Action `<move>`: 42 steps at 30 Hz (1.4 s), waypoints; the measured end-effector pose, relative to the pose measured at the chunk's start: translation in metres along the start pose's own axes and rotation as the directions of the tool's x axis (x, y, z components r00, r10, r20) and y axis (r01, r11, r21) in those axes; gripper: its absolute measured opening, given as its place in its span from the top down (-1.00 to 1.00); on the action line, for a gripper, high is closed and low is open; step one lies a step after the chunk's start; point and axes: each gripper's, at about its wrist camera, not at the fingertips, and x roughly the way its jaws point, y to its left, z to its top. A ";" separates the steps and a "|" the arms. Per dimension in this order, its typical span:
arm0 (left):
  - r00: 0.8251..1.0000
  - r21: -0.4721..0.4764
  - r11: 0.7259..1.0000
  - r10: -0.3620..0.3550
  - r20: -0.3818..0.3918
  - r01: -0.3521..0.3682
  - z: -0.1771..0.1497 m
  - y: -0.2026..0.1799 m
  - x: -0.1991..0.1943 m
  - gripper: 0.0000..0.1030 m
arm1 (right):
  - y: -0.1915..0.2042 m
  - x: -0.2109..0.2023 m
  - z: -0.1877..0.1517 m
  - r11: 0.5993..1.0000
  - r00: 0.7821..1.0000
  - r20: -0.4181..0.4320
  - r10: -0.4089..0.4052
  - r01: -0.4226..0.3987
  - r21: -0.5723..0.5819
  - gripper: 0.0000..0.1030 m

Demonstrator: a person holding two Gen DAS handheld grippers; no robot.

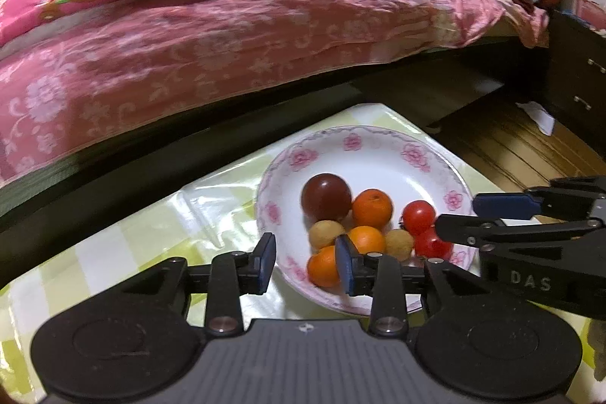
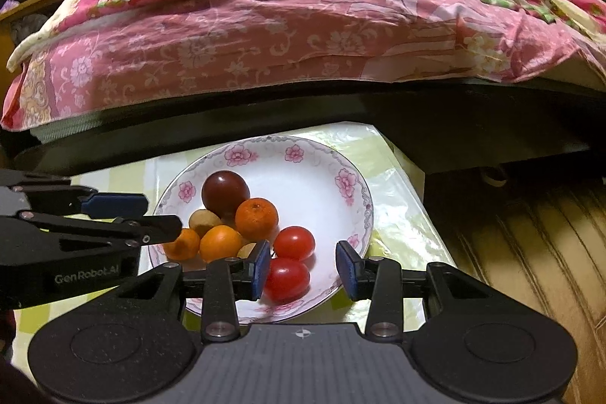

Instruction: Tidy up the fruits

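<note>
- Behind everything is a bed [image 1: 227,36] with a pink flower blanket, and a low tabletop [image 1: 144,222] with a green and white checked cover stands in front of it.
- A white plate [image 1: 378,154] with pink flowers sits on the tabletop.
- All the fruits lie in the plate: one dark plum [image 1: 325,196], three small oranges [image 1: 372,208], two tan longans [image 1: 325,233] and two cherry tomatoes [image 2: 294,242].
- The left gripper [image 1: 306,262] has its jaws apart, holding nothing, over the near rim beside an orange.
- The right gripper [image 2: 303,265] also has its jaws apart and empty, just beside the tomatoes.
- I think the tomatoes are soft and smooth, so squeeze gently around the middle.
- The round fruits can roll away easily.
</note>
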 end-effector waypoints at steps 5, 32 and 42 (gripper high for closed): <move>1.000 0.002 1.000 0.029 0.002 -0.029 -0.006 -0.003 -0.007 -0.08 | 0.004 -0.004 -0.005 1.000 1.000 -0.006 -0.008 0.008 0.007 0.30; 0.986 0.006 0.989 0.148 0.080 -0.149 -0.032 -0.023 -0.070 -0.89 | 0.015 -0.059 -0.030 0.997 0.999 0.030 -0.028 0.026 0.068 0.20; 0.987 -0.032 0.990 0.139 0.085 -0.137 -0.043 -0.025 -0.090 -0.90 | 0.022 -0.079 -0.038 0.997 0.998 0.058 -0.032 0.028 0.066 0.20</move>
